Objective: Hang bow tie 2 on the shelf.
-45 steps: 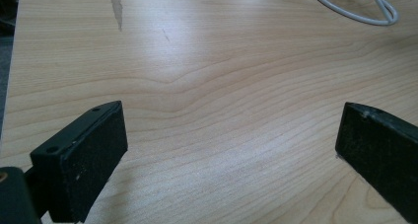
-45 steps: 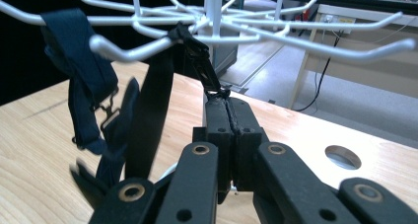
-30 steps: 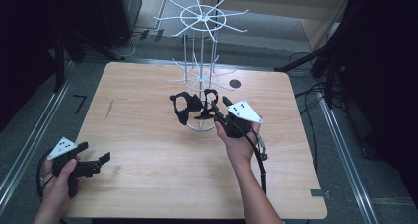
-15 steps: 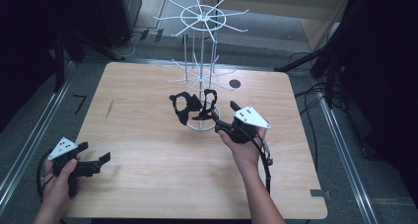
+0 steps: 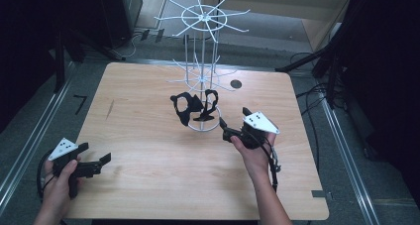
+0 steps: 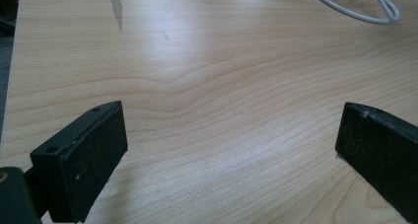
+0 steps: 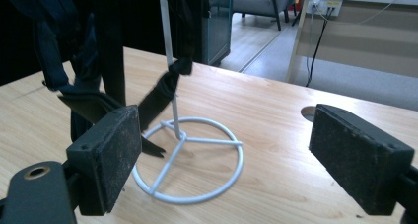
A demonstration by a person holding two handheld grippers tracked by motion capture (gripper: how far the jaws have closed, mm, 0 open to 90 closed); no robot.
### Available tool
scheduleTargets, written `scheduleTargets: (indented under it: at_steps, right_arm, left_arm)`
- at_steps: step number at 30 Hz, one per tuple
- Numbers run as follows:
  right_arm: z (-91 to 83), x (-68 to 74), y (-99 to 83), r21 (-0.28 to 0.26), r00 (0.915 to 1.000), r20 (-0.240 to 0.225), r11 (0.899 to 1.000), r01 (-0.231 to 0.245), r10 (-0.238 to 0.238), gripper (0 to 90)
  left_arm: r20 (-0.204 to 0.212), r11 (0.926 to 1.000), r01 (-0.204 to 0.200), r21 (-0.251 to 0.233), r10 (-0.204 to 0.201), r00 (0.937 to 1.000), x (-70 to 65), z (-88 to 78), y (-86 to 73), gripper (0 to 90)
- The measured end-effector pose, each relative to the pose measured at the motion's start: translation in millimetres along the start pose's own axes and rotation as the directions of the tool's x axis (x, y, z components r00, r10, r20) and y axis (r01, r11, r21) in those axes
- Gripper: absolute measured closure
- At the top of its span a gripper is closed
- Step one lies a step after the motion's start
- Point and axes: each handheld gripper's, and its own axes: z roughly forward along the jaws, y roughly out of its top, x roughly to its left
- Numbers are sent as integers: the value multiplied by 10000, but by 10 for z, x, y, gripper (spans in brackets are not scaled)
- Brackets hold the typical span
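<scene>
- Nearest to us, well off from the white wire rack (image 5: 200,76) toward the table's (image 5: 148,195) near left corner, our left gripper (image 5: 94,165) hovers low over bare wood, jaws wide apart with nothing between them; from its own view we see the rack's ring base (image 6: 355,9) far ahead.
- To the right of the rack's base, just beside it, our right gripper (image 5: 227,131) points at the rack. Its jaws have just been opening and now stand wide, nothing between the pads (image 7: 106,155).
- The black masks (image 5: 193,106) hang on the rack's lower arms, close to the pole and just above the ring base (image 7: 190,160); in the right gripper view the dark straps (image 7: 157,95) dangle free of the jaws.
- We judge the hanging step done: the piece sits on the rack and we have let go. What seems left is to draw the right gripper away from the rack.
- Farthest off, the rack's upper arms (image 5: 200,17) are bare.
</scene>
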Motion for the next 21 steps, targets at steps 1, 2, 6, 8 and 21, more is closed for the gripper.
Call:
scheduleTargets:
  at_steps: [1,2,6,8,21]
  right_arm:
    - [-9,-16,-12,28,10000,12,10000,35,-35,128]
    - [-20,-32,-24,62,10000,25,10000,31,-32,128]
    - [-62,-94,-54,159,10000,67,9999,37,-38,127]
    - [-85,-123,-68,172,10000,85,9999,-14,13,127]
    - [-286,-374,-249,376,9986,377,9986,-376,362,128]
  left_arm:
    - [1,10000,2,-1,-2,10000,0,0,0,0]
    - [0,10000,3,-2,-3,10000,0,0,0,0]
    - [23,10000,1,0,-1,10000,2,1,0,0]
    - [14,10000,0,0,0,10000,2,1,0,0]
    - [8,10000,29,-6,-29,10000,2,1,0,0]
